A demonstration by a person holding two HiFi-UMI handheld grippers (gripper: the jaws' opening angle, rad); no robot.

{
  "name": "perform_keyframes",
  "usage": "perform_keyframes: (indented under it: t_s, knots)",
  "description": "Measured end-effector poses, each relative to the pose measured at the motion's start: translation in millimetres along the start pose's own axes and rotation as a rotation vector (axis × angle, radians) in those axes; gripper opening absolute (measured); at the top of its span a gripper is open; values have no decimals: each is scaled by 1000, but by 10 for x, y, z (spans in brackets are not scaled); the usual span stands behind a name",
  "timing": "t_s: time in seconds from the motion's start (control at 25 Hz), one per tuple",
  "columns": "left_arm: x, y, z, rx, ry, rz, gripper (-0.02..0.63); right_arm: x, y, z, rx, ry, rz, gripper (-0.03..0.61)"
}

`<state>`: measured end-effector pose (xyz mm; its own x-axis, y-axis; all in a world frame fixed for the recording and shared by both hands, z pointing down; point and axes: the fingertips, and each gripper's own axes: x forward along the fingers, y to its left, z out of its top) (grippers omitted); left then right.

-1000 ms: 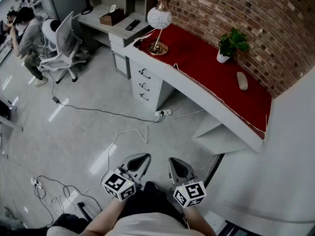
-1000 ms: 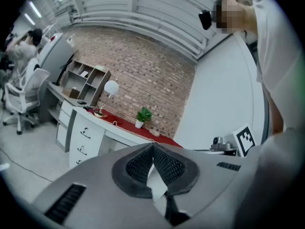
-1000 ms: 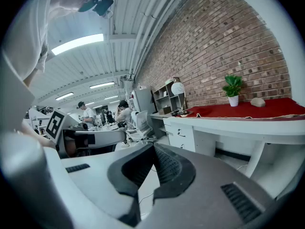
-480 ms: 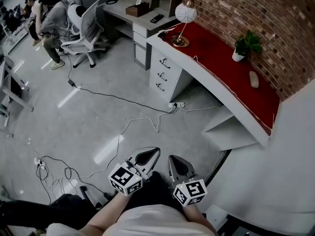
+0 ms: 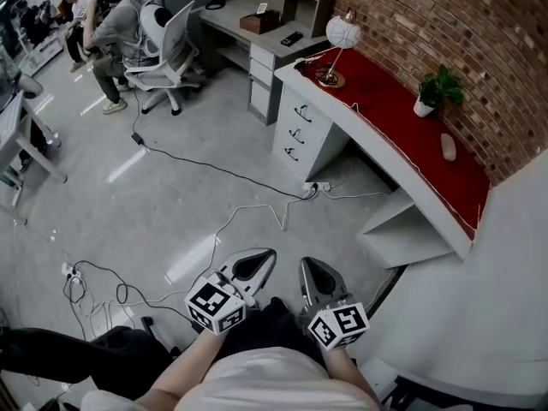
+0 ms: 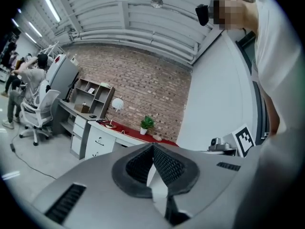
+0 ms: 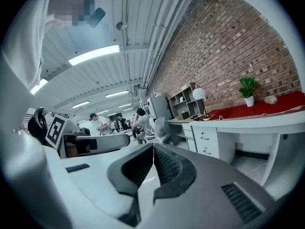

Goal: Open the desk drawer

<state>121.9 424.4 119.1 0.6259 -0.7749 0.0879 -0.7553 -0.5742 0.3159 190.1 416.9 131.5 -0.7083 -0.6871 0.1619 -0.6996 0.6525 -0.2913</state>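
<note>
The desk drawers are a stack of three in the white pedestal under the lamp end of the desk. Each has a dark handle, and all three sit flush and closed. They lie well ahead of us, across open grey floor. A red cloth covers the desk top. On it stand a globe lamp above the pedestal, a potted plant close to the brick wall, and a pale oblong object further along. A power strip lies on the floor at the foot of the pedestal, and a dark cable runs from there across the floor towards a white office chair, where a person sits.

We hold both grippers low and near our body, side by side and well apart from the drawers. The left gripper has its jaws pressed together with nothing between them. The right gripper is likewise closed and empty.
</note>
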Motion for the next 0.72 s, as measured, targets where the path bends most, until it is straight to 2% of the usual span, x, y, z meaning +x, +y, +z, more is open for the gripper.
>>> perform_keyframes:
  t_s: [0.32, 0.52, 0.72]
  knots:
    - [-398, 96, -6, 37, -8, 14, 9, 232, 446, -6, -23, -39, 46, 17]
    - [-534, 241, -48, 36, -4, 30, 9, 317, 495, -21, -61, -46, -37, 17]
    - [-525, 374, -24, 40, 5, 37, 9, 422, 362, 39, -42, -70, -95, 18]
